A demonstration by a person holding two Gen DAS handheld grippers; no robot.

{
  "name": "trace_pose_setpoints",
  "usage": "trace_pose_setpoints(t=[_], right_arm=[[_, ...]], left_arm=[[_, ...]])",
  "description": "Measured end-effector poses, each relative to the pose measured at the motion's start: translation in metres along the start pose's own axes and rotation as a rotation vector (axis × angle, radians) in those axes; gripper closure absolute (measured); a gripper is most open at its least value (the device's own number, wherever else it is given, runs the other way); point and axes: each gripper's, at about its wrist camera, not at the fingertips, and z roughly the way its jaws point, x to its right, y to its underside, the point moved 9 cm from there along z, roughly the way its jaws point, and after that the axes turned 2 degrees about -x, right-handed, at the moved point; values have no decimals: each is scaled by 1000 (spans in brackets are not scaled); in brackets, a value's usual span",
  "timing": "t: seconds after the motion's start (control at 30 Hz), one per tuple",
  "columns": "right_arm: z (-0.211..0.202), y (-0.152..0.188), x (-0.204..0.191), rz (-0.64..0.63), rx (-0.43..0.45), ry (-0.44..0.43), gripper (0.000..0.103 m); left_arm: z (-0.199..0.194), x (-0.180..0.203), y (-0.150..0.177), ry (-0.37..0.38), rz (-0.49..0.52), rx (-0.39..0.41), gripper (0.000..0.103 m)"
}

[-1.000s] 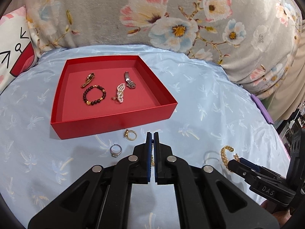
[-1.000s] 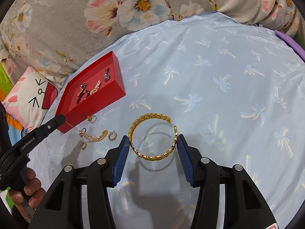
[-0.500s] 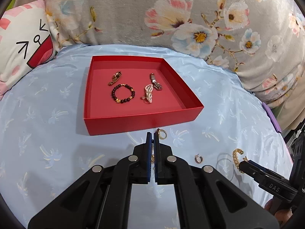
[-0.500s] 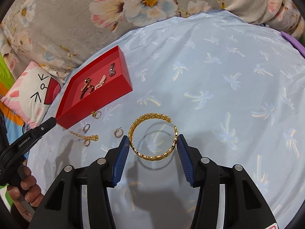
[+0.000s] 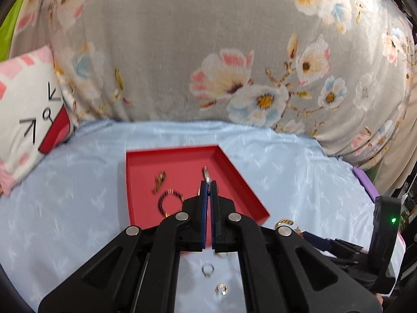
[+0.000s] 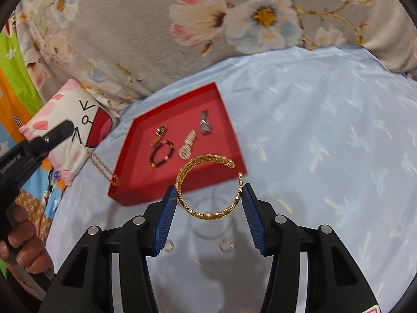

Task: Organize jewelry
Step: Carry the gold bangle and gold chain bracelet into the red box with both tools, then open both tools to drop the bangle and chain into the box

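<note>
Transfer step: your right gripper [image 6: 208, 198] is clamped on the open gold chain-link bangle [image 6: 208, 186], just short of the shallow red cardboard tray [image 6: 135, 193]. Your left gripper [image 5: 208, 185], fully closed, pinches a thin gold chain [image 6: 103, 165]. Next, carry both over the tray and release.

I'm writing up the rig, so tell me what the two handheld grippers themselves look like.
Both are matte black plastic, with angular cut-out linkage arms joined by round silver pivot pins. The left gripper and right gripper each have two fingers faced with ribbed blue pads. The left gripper's side carries small white lettering, and the right gripper's housing shows a lit green light.
</note>
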Motion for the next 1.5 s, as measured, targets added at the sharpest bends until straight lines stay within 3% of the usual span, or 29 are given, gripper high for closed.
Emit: trace_pose_setpoints(t=[0.17, 0.27, 0.77, 1.5], right_arm=[[21, -28, -23, -43, 6, -13, 53], [38, -39, -30, -56, -5, -14, 53], [109, -47, -20, -75, -86, 52, 53], [138, -52, -23, -104, -103, 92, 52]], left_arm=[[11, -11, -34, -28, -2, 43, 102], [23, -20, -37, -43, -17, 39, 102], [81, -67, 25, -92, -101, -116, 102], [103, -79, 56, -150, -108, -185, 102]])
